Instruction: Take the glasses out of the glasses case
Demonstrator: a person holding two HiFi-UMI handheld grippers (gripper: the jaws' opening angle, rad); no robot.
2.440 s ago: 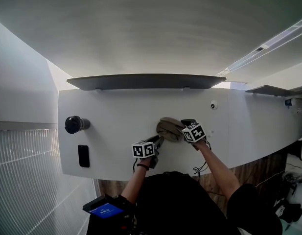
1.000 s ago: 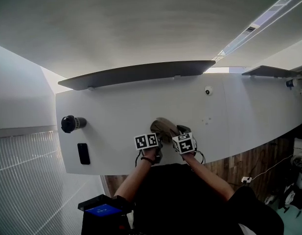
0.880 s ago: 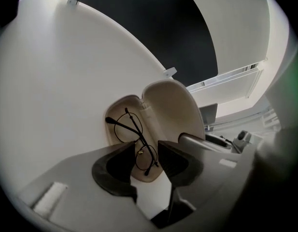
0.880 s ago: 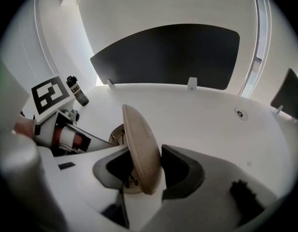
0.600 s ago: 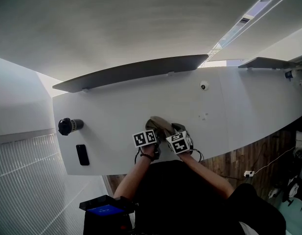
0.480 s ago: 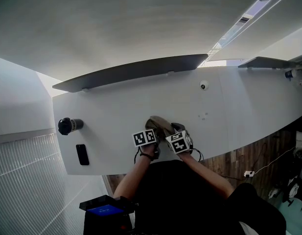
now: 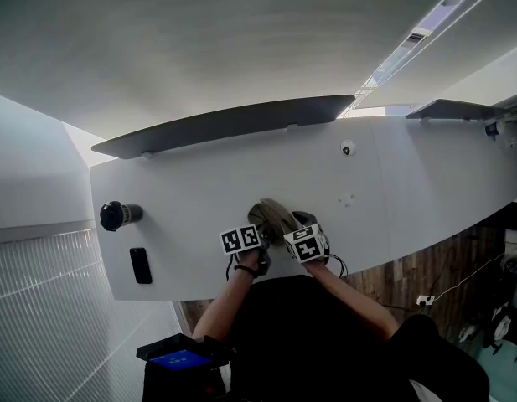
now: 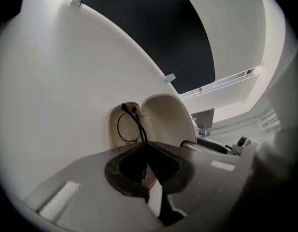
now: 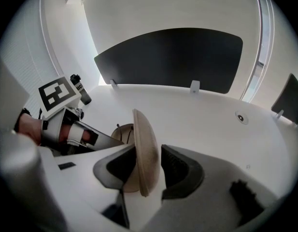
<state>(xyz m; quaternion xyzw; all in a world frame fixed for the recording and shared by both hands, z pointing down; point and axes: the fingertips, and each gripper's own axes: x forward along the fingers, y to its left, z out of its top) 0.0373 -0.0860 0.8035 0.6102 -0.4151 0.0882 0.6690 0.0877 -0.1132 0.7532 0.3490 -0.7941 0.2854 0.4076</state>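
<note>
A tan glasses case (image 7: 271, 215) lies open on the white table (image 7: 191, 199), near its front edge. In the left gripper view its base (image 8: 115, 134) holds thin black-framed glasses (image 8: 137, 123), and the lid (image 8: 168, 120) stands up beside it. My left gripper (image 8: 146, 148) reaches into the base, its jaws shut together on the black frame. My right gripper (image 9: 146, 170) is shut on the upright lid (image 9: 145, 149), one pad on each face. The left gripper (image 9: 103, 140) shows to the lid's left in the right gripper view. In the head view both grippers (image 7: 260, 245) (image 7: 297, 224) sit tight against the case.
A black cylinder (image 7: 118, 215) lies at the table's left end, with a flat black device (image 7: 142, 265) nearer the front edge. A dark curved panel (image 7: 224, 124) runs along the back. A small round fitting (image 7: 348, 148) sits at the far right.
Since the oldest frame both grippers have drawn in close to the case. Over the last half second the left gripper's marker cube shifted slightly left; the right one stayed put.
</note>
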